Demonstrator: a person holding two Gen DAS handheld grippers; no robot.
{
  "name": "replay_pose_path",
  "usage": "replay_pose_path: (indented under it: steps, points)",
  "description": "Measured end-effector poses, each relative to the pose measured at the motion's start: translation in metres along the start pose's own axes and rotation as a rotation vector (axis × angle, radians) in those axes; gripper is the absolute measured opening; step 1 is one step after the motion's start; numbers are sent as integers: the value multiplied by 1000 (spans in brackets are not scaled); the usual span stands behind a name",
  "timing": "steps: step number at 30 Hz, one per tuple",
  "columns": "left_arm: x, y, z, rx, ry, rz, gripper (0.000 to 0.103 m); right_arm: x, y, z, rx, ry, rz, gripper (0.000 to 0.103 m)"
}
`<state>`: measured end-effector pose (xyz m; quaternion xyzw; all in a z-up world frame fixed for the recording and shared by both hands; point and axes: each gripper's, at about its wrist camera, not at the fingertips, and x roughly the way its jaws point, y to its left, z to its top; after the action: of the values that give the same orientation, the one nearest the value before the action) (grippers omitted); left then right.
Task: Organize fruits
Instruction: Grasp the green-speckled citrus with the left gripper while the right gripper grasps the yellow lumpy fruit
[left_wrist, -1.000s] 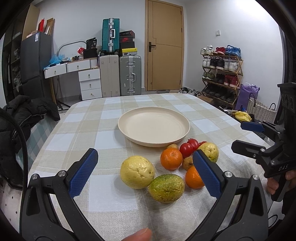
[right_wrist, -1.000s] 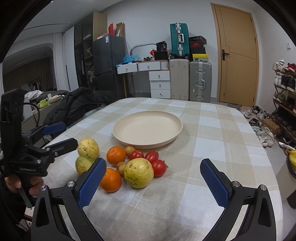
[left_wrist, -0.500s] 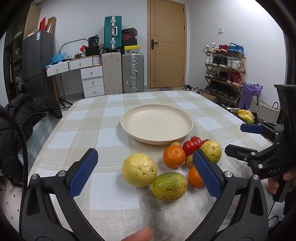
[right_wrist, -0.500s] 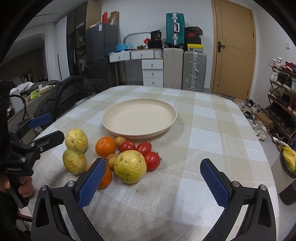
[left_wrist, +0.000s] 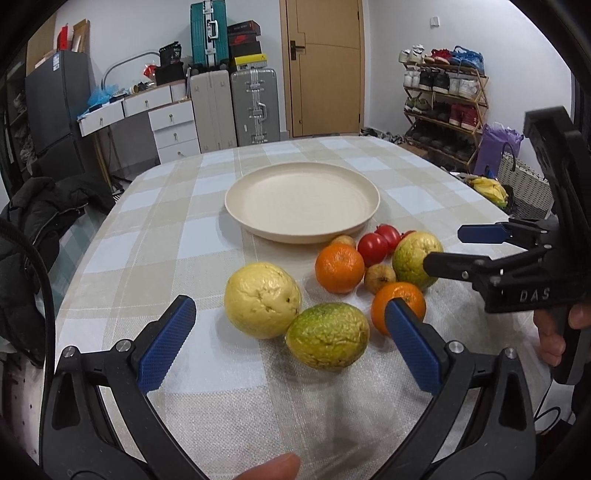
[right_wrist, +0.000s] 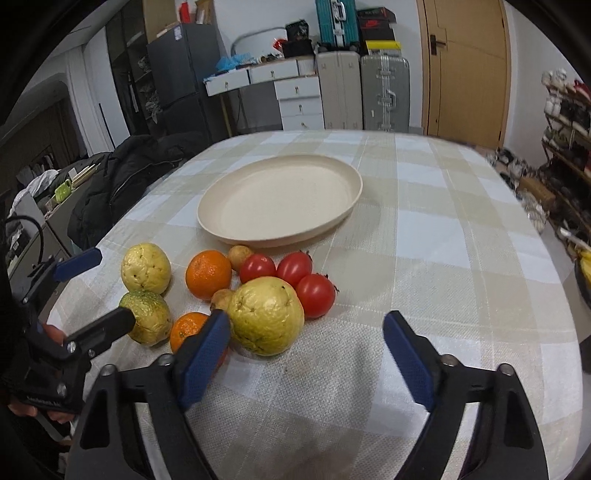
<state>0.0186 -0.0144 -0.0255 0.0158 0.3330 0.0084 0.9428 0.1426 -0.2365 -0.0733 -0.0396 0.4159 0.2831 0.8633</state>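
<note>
Both black two-finger grippers with blue ribbed pads stand spread over the checked tablecloth (left_wrist: 155, 236), nearer the viewer than the round cream plate (left_wrist: 236, 199), and neither grips anything. In the left wrist view the left gripper (left_wrist: 286, 332) frames a wrinkled green-yellow fruit (left_wrist: 328, 340) without touching it. The right gripper (right_wrist: 306, 350) has just been narrowing its jaws, yet the pads remain apart; the large yellow-green guava (right_wrist: 266, 314) sits just beyond its left pad, not pressed by it.

All the fruit lies on the cloth on the near side of the plate. Nearest are the green-yellow fruit, an orange tangerine (left_wrist: 398, 306) and a pale yellow bumpy fruit (left_wrist: 262, 299). Closer to the plate come a second tangerine (left_wrist: 340, 267), two small brown round fruits (left_wrist: 379, 277), and three red tomatoes (right_wrist: 280, 275) clustered almost against the plate's rim.

That plate holds nothing.

Beyond the plate, across the room, stand grey suitcases (left_wrist: 232, 107), white drawers (left_wrist: 171, 129), a wooden door (left_wrist: 325, 66) and a shoe rack (left_wrist: 443, 99).
</note>
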Motion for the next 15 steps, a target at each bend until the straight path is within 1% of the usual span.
replay_pose_path:
  steps: [4,5,7,9,12,15]
  points:
    - [5,2,-1,-14,36,-44,101,5,-6,1,56,18,64,80]
    - [6,3,-2,-19,41,-53,99,6,-6,1,66,21,77,77]
    - [8,4,-2,-24,64,-71,95,8,-8,2,86,30,105,75]
    - [10,5,-3,-23,81,-85,87,11,-9,1,103,40,139,75]
    - [14,4,-3,-20,103,-111,83,12,-6,0,104,42,159,73]
    - [14,4,-4,-13,104,-131,78,15,-5,0,119,48,186,70]
